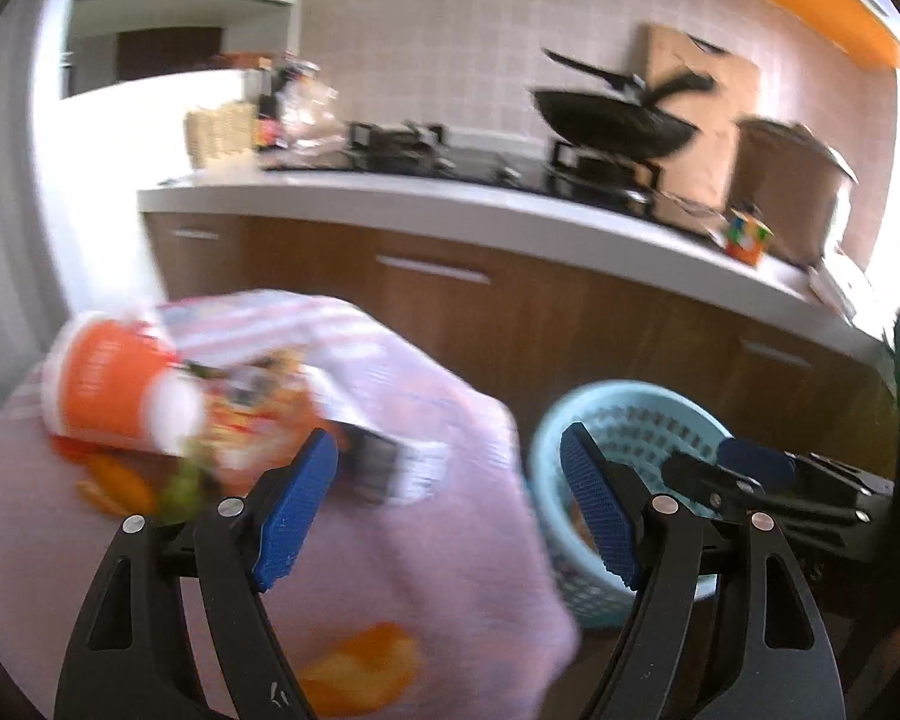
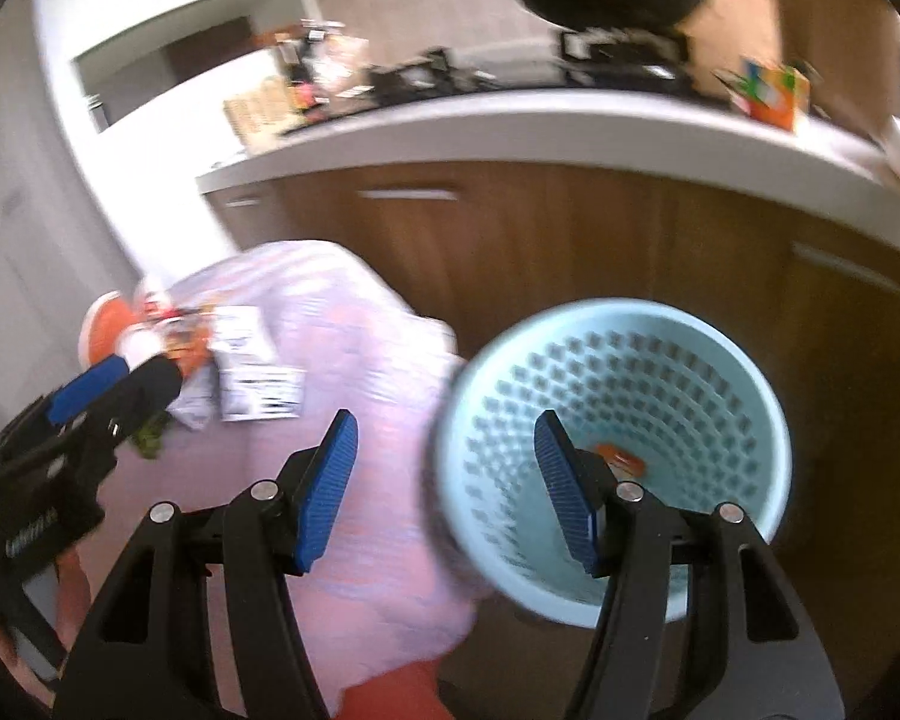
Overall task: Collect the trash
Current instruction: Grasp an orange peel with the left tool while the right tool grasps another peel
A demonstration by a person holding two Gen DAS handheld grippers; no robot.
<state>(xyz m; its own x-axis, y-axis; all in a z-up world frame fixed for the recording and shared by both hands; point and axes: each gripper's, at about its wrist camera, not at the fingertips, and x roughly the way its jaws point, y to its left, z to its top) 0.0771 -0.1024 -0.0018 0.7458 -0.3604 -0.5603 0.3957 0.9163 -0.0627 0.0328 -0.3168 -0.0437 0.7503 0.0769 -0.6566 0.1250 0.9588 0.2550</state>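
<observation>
Blurry orange cup and wrappers on pink cloth, one blue basket right, one orange scrap inside, left gripper and right gripper both wide apart, holding nothing.

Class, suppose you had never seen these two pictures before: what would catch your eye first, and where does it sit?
First comes the pale blue perforated wastebasket, standing on the floor before the wooden cabinets with a small orange scrap inside. Left of it, litter lies on a pink cloth-covered table: a tipped orange cup and printed wrappers. Behind, a black wok sits on the stove.
</observation>
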